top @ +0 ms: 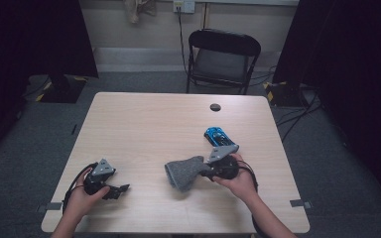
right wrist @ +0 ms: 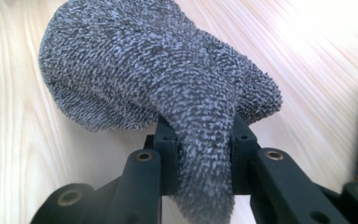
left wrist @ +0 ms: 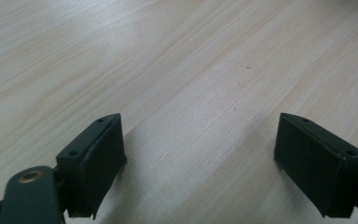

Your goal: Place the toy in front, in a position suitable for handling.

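Grey knitted sock (right wrist: pixel 168 79): being held at one end by the right gripper (right wrist: pixel 205 154); its bunched, wider part is lying ahead of the jaws on the wooden table (top: pixel 154 119), and a short tail is hanging back between the jaws toward the camera.

Right jaws: pinching a narrow fold of the sock, one pad pressing on each side, the knit squeezed thin between them.

Left gripper (left wrist: pixel 200 154): jaws standing spread over bare tabletop, nothing between them; the hand is resting low near the table's near edge, well apart from the sock.

Step in hand: judging from the grip and the blur at the picture's edge in the right gripper view, the sock is being carried or dragged across the table by its pinched end, most of it trailing forward of the jaws.

Blue toy car (top: pixel 217 136): sitting just beyond the right gripper in the high view, close to the hand but apart from the sock.

Next move calls for: keeping the pinch firm so the fold is not slipping out, and steering clear of the car. If the sock is to be spread or folded, the left jaws are needing to come across and take the free bunched end.

Risk: thin hold on soft knit; it may be creeping out under pull.
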A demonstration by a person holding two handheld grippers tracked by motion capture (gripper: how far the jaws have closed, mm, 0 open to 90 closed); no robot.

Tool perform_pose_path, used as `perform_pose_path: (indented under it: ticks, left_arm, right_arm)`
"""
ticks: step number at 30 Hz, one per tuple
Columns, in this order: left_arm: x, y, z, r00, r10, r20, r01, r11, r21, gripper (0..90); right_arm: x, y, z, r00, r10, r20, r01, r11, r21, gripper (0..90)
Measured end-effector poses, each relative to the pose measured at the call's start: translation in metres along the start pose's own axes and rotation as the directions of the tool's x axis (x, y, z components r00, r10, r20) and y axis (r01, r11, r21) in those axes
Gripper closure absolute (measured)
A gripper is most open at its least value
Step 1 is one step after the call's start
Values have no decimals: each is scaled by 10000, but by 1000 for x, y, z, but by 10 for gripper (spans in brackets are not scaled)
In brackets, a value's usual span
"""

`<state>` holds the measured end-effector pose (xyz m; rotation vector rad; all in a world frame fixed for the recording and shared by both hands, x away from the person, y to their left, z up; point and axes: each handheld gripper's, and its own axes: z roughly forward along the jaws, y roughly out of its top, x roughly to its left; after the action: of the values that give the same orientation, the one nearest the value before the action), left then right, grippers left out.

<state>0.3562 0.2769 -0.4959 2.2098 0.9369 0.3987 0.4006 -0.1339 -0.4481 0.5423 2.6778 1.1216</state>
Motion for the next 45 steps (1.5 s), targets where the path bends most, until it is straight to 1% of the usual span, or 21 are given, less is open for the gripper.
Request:
perform_pose_path:
  ticks: [2,3,6,7,14,16,21,23,24,26,27,29,30,31,34,36,40,42,43,44,45]
  left_arm:
    - [0,1,1,9999,2,115,-2,10000,39,154]
    - [0,1,1,9999,2,115,-2,10000,39,155]
    - [0,2,1,9999,7,170,-8,10000,68,154]
    - [0,2,1,9999,11,156,-12,10000,66,154]
    - [0,3,1,9998,145,97,-147,9998,162,156]
    - [0,2,1,9999,54,154,-56,9999,124,156]
    - [1,1,0,9998,21,195,-23,10000,77,155]
    - [1,0,1,9998,-45,197,45,10000,20,153]
    - [1,0,1,9998,-45,197,45,10000,20,153]
    - [1,0,0,9998,-34,213,34,10000,-1,153]
    - [1,0,0,9997,-24,223,24,10000,-6,153]
    - [1,-1,0,9997,-55,252,56,10000,-35,153]
    - [1,-1,0,9997,-55,252,56,10000,-35,153]
    - [2,-1,0,9998,0,222,0,10000,5,153]
    - [2,0,-1,9998,121,161,-122,9999,87,156]
    - [1,0,0,9997,25,225,-27,10000,94,157]
    - [0,1,-2,9997,192,155,-195,9996,205,160]
    - [1,1,-3,9994,300,145,-304,9991,282,161]
    - [0,1,-4,9994,331,121,-334,9990,304,161]
    - [0,2,-5,9990,429,102,-432,9985,344,163]
    - [0,2,-5,9990,429,102,-432,9985,344,163]
  right_arm:
    - [4,9,12,9992,-335,-228,335,9994,21,712]
    - [4,9,12,9992,-335,-228,335,9994,21,712]
    - [11,20,30,9963,-670,-547,677,9976,121,711]
    - [15,27,44,9941,-853,-665,865,9961,148,709]
    - [18,47,72,9929,-745,-927,759,9970,121,703]
    - [21,56,86,9911,-603,-1188,619,9980,98,699]
    - [27,63,104,9875,-848,-1331,913,9949,431,690]
    - [30,64,110,9875,-748,-1386,808,9960,385,654]
    - [30,64,110,9875,-748,-1386,808,9960,385,654]
    - [31,66,111,9865,-714,-1475,788,9959,451,533]
    - [31,66,111,9865,-714,-1475,788,9959,451,533]
    - [30,66,106,9877,-623,-1433,714,9957,596,397]
    - [30,66,106,9877,-623,-1433,714,9957,596,397]
    - [27,64,101,9904,-322,-1348,411,9971,641,320]
    - [25,61,93,9917,-264,-1262,341,9976,595,275]
    - [22,58,83,9932,-252,-1141,312,9982,512,254]
    - [15,45,62,9936,-233,-1101,277,9989,386,218]
    - [8,22,46,9956,-104,-930,153,9985,524,203]
    - [8,22,46,9956,-104,-930,153,9985,524,203]
    - [4,6,37,9974,82,-709,-29,9972,744,197]
    - [4,6,37,9974,82,-709,-29,9972,744,197]
